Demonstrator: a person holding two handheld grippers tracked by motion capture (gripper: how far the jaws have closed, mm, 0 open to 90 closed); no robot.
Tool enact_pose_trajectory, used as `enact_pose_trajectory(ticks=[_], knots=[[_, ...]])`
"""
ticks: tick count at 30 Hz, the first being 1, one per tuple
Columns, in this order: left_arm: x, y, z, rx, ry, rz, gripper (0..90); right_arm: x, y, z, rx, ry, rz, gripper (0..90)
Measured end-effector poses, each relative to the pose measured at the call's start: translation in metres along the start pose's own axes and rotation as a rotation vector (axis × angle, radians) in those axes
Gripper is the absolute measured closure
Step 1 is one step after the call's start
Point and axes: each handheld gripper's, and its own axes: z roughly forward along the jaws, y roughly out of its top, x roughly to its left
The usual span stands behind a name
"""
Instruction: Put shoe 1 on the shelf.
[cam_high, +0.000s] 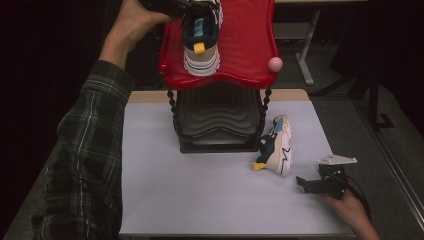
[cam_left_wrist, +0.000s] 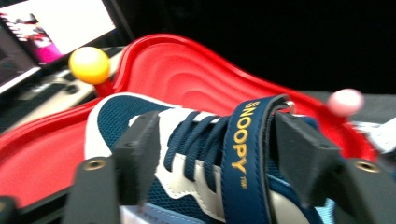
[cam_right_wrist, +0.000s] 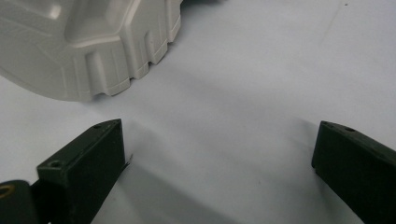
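Plaid sleeve (cam_high: 85, 165) fills the lower left of the high view, running up to the left hand (cam_high: 131, 24) at the top shelf of a red shoe rack (cam_high: 245, 50). That hand holds the left claw (cam_high: 187, 7) at the far end of a navy and white sneaker (cam_high: 201, 37), which stands on the red shelf with its heel and yellow pull tab toward the viewer. A pink ball (cam_high: 275, 64) caps the rack's near right post. Below the shelf sits a dark lower tier (cam_high: 217, 117). On the white counter (cam_high: 200, 190), just beside the rack's right foot, the second sneaker (cam_high: 276, 146) lies on its side. Well apart from it, near the counter's right edge, the right hand (cam_high: 350, 210) rests with the right claw (cam_high: 301, 183) pointing left toward that shoe.

From the left gripper view, the left claw (cam_left_wrist: 215, 154) is spread, one black jaw on each side of the sneaker (cam_left_wrist: 201, 154); I cannot see either pad pressing on it. A blue strap (cam_left_wrist: 243, 144) with yellow lettering crosses the laces. The red shelf (cam_left_wrist: 187, 70) curves behind, with a yellow ball (cam_left_wrist: 89, 65) at one corner and the pink ball (cam_left_wrist: 344, 101) at another.

From the right gripper view, the right claw (cam_right_wrist: 219, 158) stands wide apart over bare counter (cam_right_wrist: 243, 93), nothing between its jaws. The grey ridged sole (cam_right_wrist: 88, 42) of the fallen sneaker lies ahead, apart from the jaws.
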Motion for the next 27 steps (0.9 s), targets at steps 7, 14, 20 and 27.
enact_pose_trajectory(ticks=[7, 14, 20, 27], knots=[[-0.006, -0.005, -0.009, -0.004, -0.038, -0.037, 20.1, 0.000, 0.000, 0.000, 0.000, 0.000, 0.000, 1.9], [-0.022, -0.018, -0.024, 0.021, -0.035, -0.064, 13.8, 0.000, 0.000, 0.000, 0.001, -0.001, 0.000, 1.9], [-0.036, -0.031, -0.042, -0.026, -0.030, -0.094, 13.6, 0.000, 0.000, 0.000, 0.001, -0.002, -0.001, 1.9], [-0.053, -0.035, -0.063, -0.026, -0.011, -0.083, 13.2, 0.000, 0.000, 0.000, 0.001, -0.002, -0.003, 1.9]])
